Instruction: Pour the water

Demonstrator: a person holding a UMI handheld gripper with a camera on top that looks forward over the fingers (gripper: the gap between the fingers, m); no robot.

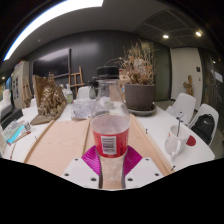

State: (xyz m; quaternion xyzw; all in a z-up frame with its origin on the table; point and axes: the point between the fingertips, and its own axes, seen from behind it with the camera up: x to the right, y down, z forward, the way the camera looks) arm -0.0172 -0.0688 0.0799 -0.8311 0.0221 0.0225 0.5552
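Observation:
A clear plastic bottle (111, 135) with a red label stands upright between my fingers, its lower part see-through. My gripper (111, 160) is shut on the bottle, with both magenta pads (93, 157) pressed against its sides below the label. The bottle's clear upper part reaches up in front of a glass vessel (108, 93) that stands on the table just beyond. I cannot make out the bottle's cap or the water level.
A pale table (160, 125) with a wooden board (60, 140) lies under the gripper. A potted dry plant (138, 90) stands at the back right and a brown bag (48, 100) at the back left. White chairs (185, 105) stand to the right.

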